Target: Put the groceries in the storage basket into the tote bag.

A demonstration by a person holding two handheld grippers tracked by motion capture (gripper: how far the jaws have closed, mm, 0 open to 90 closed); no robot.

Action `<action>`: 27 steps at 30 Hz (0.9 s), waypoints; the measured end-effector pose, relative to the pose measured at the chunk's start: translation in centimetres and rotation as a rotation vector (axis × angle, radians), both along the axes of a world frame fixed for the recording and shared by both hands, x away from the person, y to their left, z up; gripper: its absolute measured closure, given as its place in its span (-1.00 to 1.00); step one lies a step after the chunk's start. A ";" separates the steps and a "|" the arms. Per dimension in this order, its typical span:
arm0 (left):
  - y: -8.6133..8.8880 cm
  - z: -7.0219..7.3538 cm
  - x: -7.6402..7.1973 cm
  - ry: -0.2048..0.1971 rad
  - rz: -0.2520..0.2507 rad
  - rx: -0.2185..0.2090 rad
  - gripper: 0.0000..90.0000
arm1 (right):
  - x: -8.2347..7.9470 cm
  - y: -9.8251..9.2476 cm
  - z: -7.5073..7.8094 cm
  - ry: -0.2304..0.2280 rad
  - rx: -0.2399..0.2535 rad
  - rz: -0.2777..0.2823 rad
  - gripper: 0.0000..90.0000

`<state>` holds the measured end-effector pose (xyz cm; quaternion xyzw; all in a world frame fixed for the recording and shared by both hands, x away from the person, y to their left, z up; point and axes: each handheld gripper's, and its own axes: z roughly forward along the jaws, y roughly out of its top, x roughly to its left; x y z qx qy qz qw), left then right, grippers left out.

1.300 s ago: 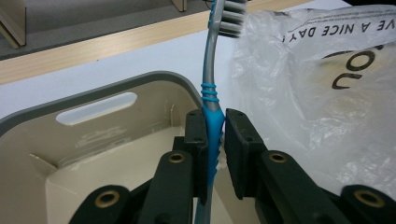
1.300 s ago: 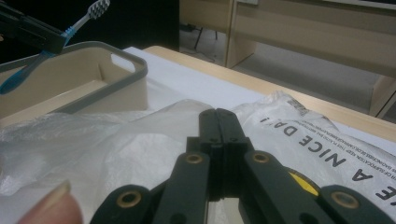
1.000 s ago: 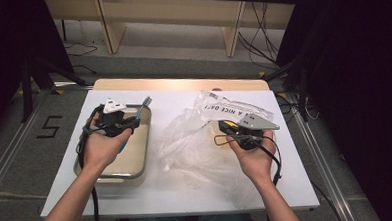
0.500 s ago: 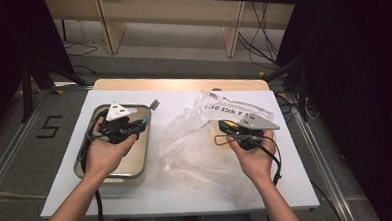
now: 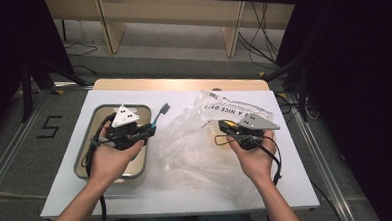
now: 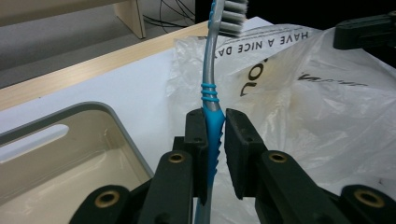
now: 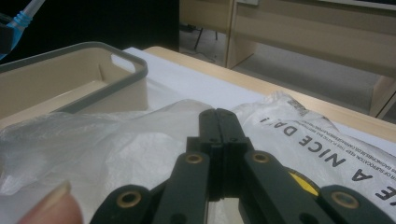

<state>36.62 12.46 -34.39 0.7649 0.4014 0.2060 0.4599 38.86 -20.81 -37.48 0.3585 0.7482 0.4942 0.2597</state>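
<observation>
Left tool (image 6: 215,128) clamps toothbrush (image 6: 211,88); right tool (image 7: 218,122) closed, seemingly pinching bag (image 7: 116,144).

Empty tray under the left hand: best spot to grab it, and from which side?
Take the tray by its rim at the slot handle cut through the end wall, coming from above with one finger through the slot. The walls are thin and upright, so the fingers can straddle them. The left gripper holds the toothbrush, and the right gripper is shut, so one must free up.

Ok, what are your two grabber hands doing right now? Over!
Left gripper shut on blue-handled toothbrush, above beige tray. Right gripper shut on clear plastic bag. Nothing blocking.
</observation>
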 end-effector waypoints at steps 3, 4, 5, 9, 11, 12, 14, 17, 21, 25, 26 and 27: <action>-0.5 -0.1 -0.4 0.000 -0.020 0.000 0.76 | 0.0 0.0 0.0 0.000 0.001 0.000 1.00; -0.6 -0.1 -0.5 0.002 -0.025 0.000 0.76 | 0.0 0.0 0.0 0.000 0.001 0.000 1.00; -0.8 -0.1 -0.6 0.001 -0.031 0.000 0.76 | 0.0 0.0 0.0 -0.001 0.000 0.000 1.00; -1.3 -0.3 -0.8 0.002 -0.049 0.006 0.76 | 0.0 0.0 0.0 0.001 0.001 0.000 1.00; -1.6 -0.3 -0.9 0.003 -0.054 0.006 0.76 | 0.0 0.0 0.0 0.001 0.001 0.000 1.00; -1.7 -0.3 -1.0 0.003 -0.056 0.003 0.76 | 0.0 0.0 0.0 0.000 0.001 0.000 1.00; -1.9 -0.3 -1.2 0.003 -0.064 0.005 0.76 | 0.0 0.0 0.0 0.001 0.001 0.000 1.00; -2.3 -0.4 -1.4 0.005 -0.080 0.013 0.76 | 0.0 0.0 0.0 0.001 0.001 0.001 1.00; -3.0 -0.5 -1.9 0.008 -0.097 0.016 0.76 | 0.0 0.0 0.0 0.000 0.001 0.000 1.00; -3.8 -0.8 -2.4 0.019 -0.116 0.032 0.76 | 0.0 0.0 0.0 0.001 0.002 0.000 1.00; -4.0 -0.9 -2.5 0.019 -0.123 0.036 0.76 | 0.0 0.0 0.0 0.002 0.001 0.000 1.00; -4.2 -1.0 -2.6 0.021 -0.128 0.038 0.76 | 0.0 0.0 0.0 0.002 0.001 -0.001 1.00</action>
